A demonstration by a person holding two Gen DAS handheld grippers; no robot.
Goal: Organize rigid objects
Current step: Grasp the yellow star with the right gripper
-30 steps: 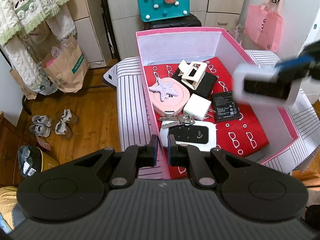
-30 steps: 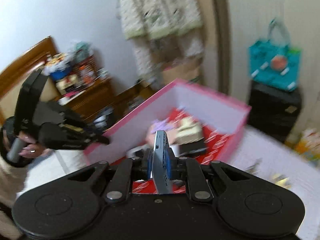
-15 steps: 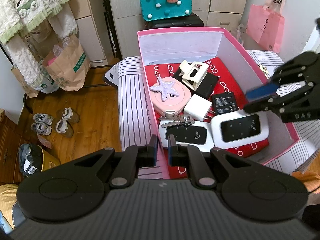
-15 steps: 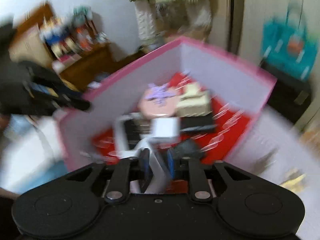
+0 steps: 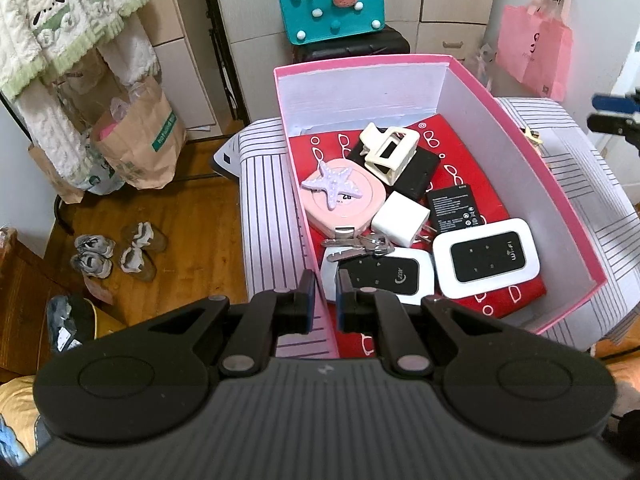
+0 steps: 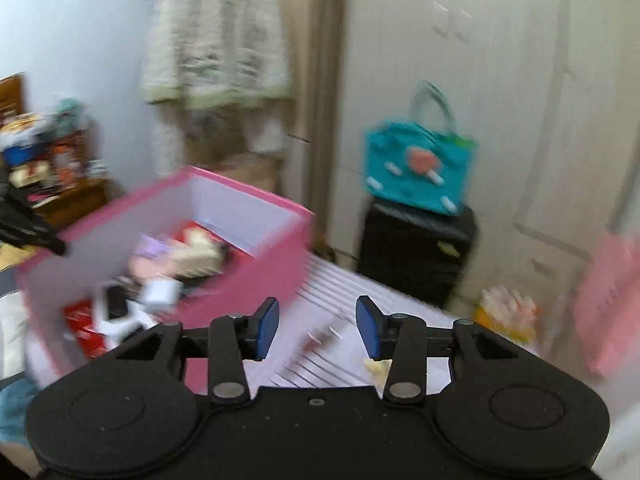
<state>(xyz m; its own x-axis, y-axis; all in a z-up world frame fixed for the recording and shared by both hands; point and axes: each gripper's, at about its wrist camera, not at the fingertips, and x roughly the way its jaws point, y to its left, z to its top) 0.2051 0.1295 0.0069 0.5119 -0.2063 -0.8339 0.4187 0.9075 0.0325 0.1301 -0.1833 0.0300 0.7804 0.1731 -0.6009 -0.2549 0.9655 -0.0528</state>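
left wrist view: my left gripper (image 5: 325, 300) sits low in the foreground, its jaws pinched on the near left wall of the pink box (image 5: 576, 216), which rests on a striped cushion (image 5: 264, 208). inside, on a red liner, lie a wi-fi router (image 5: 486, 258) at the near right, a second router (image 5: 380, 280) touching it on the left, keys (image 5: 360, 244) overlapping that second router's far edge, a white charger (image 5: 400, 218), a black battery (image 5: 454, 206), a pink round case (image 5: 344, 200) bearing a lilac starfish (image 5: 330, 184), and a cream hair claw (image 5: 388, 150) on a black slab. around the box: a teal bag (image 5: 332, 4) on a dark suitcase, a pink bag (image 5: 534, 54), a paper bag (image 5: 138, 136), small shoes (image 5: 116, 252) on the wood floor. my right gripper (image 5: 616, 114) is cut off at the right edge, well apart from the box.

right wrist view: my right gripper (image 6: 318, 326) has its jaws spread, having just been opening, with nothing between them; beyond lie the cushion's stripes. the box (image 6: 240, 276) stands to the left, its contents smeared by motion blur. a small yellowish item (image 6: 376, 366) on the cushion is partly hidden behind my right finger and too blurred to identify.
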